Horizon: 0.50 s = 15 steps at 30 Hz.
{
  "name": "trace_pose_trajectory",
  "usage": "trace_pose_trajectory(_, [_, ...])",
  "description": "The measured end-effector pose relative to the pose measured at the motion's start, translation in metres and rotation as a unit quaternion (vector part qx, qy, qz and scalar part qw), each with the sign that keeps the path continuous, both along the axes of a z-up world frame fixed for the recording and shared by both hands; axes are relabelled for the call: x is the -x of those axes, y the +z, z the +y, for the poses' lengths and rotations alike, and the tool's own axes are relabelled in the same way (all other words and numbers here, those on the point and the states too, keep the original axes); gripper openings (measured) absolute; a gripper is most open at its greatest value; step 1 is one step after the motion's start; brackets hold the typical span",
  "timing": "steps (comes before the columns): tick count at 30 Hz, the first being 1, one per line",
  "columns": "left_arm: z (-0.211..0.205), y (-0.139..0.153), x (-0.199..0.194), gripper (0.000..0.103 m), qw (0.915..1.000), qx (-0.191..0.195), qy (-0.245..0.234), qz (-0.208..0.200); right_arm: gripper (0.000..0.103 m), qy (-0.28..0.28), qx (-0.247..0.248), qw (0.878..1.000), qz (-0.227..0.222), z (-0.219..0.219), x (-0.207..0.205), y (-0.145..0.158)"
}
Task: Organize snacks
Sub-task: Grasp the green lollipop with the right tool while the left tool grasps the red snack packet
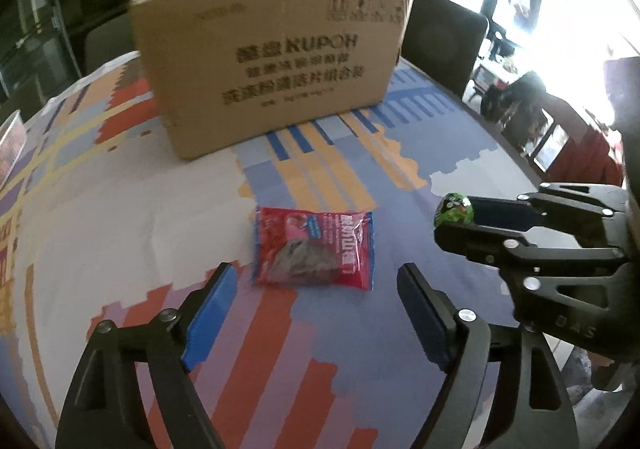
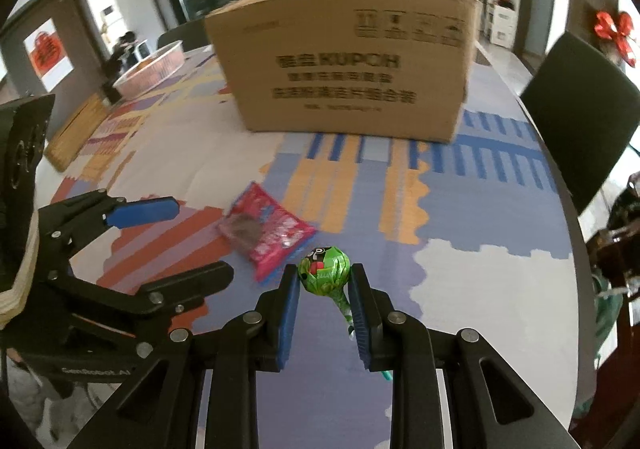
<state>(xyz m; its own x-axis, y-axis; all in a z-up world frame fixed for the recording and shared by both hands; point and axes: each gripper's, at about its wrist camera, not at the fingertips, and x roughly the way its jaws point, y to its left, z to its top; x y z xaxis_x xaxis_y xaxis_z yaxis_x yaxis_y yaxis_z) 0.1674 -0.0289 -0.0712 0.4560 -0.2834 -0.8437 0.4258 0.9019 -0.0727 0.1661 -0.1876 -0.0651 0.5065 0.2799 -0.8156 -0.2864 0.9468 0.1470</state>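
Note:
A red snack packet (image 1: 314, 249) lies flat on the patterned tablecloth, just ahead of my left gripper (image 1: 316, 297), which is open and empty, its jaws wide apart. The packet also shows in the right wrist view (image 2: 266, 235). My right gripper (image 2: 325, 281) is shut on a green-wrapped lollipop (image 2: 324, 271), its stick running back between the pads. From the left wrist view the right gripper (image 1: 460, 223) holds the lollipop (image 1: 454, 209) to the right of the packet, above the table. A brown cardboard box (image 1: 272, 61) stands at the back.
The cardboard box (image 2: 352, 61) stands behind the packet. A pink-rimmed tray (image 2: 154, 67) and a wooden board (image 2: 76, 133) sit at the far left. Dark chairs (image 2: 584, 109) stand along the table's right edge. The left gripper (image 2: 160, 241) shows at left.

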Motion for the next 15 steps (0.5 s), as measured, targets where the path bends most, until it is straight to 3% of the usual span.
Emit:
trace_pose_trajectory(6, [-0.010, -0.019, -0.024, 0.083, 0.9995, -0.018, 0.001, 0.026, 0.026, -0.016, 0.008, 1.000, 0.005, -0.008, -0.007, -0.009])
trace_pose_trajectory(15, [-0.017, -0.034, -0.038, 0.083, 0.9992, -0.023, 0.010, 0.031, 0.026, -0.032, 0.014, 0.999, 0.019, -0.015, -0.016, -0.022])
